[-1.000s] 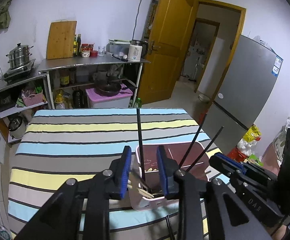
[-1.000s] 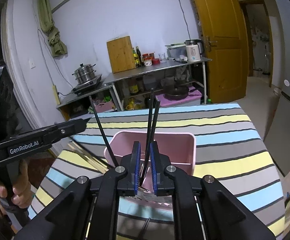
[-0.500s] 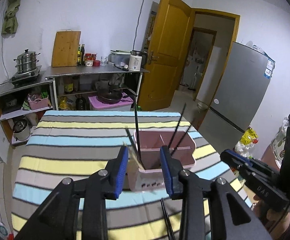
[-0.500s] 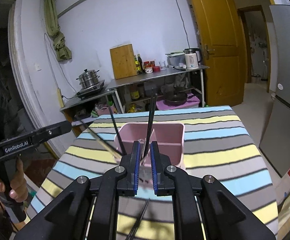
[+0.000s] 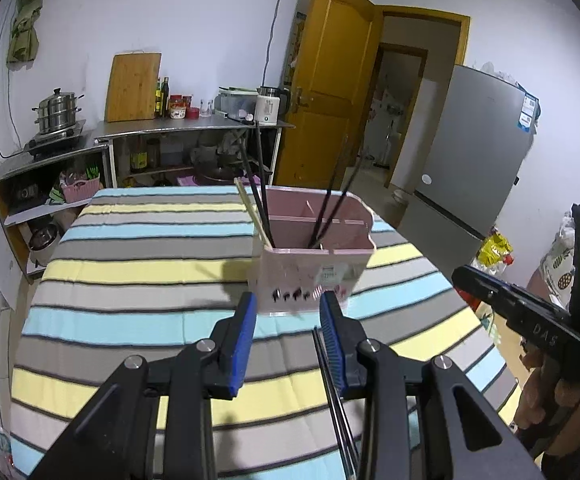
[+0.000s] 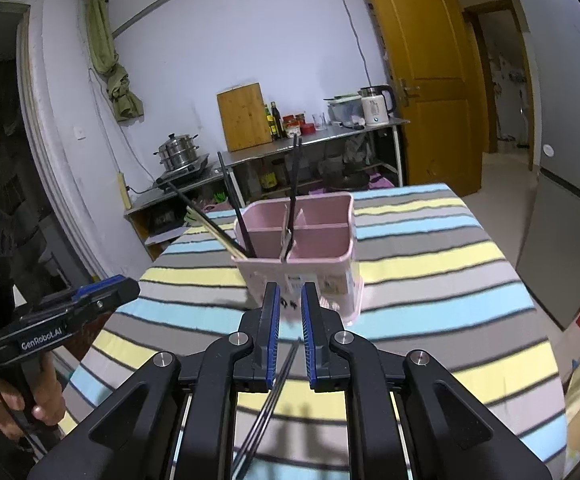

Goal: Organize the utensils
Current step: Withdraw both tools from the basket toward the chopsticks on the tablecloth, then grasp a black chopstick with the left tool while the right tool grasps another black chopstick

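- Both hand-held grippers have drawn back from the pink plastic two-compartment utensil holder (image 5: 314,256); a second ago they sat right over its rim, and now it stands clear ahead of them on the striped-cloth counter (image 5: 138,248).
- The left hand-held gripper (image 5: 288,344) has its blue pads apart with nothing between them, a little wider than a second ago.
- The right hand-held gripper (image 6: 290,332) has its pads close together but with a narrow gap, and nothing is clamped in it.
- The holder now carries dark chopsticks (image 6: 294,184) upright at its middle divider, more dark sticks (image 6: 236,212) in the left compartment, and a pale wooden pair (image 6: 214,232) leaning out over the left edge.
- One pair of thin dark chopsticks (image 6: 274,392) lies loose on the cloth, just below the right gripper's pads.
- My reading: the latest drop into the holder is finished, both grippers are free, and that loose pair is the likely next pick-up.
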{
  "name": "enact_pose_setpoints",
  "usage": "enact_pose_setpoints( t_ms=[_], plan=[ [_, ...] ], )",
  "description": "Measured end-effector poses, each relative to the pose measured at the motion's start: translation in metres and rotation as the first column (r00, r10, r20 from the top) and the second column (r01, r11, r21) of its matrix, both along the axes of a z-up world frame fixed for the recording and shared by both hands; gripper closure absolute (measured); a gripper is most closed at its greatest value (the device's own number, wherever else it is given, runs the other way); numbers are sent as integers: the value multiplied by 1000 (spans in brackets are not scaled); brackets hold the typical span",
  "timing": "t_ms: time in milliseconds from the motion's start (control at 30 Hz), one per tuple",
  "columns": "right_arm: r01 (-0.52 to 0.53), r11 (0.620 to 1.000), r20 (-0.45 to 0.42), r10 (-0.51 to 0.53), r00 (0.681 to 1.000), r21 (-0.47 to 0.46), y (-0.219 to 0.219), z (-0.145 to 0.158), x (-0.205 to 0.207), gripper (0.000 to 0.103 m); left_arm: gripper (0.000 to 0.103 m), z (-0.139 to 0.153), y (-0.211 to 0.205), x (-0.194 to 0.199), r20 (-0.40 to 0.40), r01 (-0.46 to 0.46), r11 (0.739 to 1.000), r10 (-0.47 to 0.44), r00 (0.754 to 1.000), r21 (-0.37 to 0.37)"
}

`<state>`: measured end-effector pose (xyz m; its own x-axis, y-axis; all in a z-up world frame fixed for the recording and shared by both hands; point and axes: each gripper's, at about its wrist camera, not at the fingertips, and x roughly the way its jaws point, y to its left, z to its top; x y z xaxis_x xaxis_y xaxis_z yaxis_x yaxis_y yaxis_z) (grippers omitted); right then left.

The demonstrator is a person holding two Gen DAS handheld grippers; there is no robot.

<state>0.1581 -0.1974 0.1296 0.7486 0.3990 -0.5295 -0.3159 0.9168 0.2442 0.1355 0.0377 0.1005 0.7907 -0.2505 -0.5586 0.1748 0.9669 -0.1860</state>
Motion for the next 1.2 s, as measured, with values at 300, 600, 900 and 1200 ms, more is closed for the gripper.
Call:
enact_pose_setpoints(
  t_ms=[300,600,900,1200],
  plan=[
    [20,1000,-57,-20,998,5,-9,-28,-15,91,68,-35,-12,-18,-63,17,1000,-17,998,1],
    [27,1000,-114,-27,993,3,-15,-51,-20,88,68,-72,-29,-15,-152,45,999,-43,987,9],
    [37,999,-147,-36,988,8,-21,-64,-17,87,64,-108,-52,0,-246,72,997,-65,967,19],
    [48,999,-169,-45,985,13,-25,-73,-13,87,64,-127,-65,8,-303,81,996,-65,951,42]
  ],
)
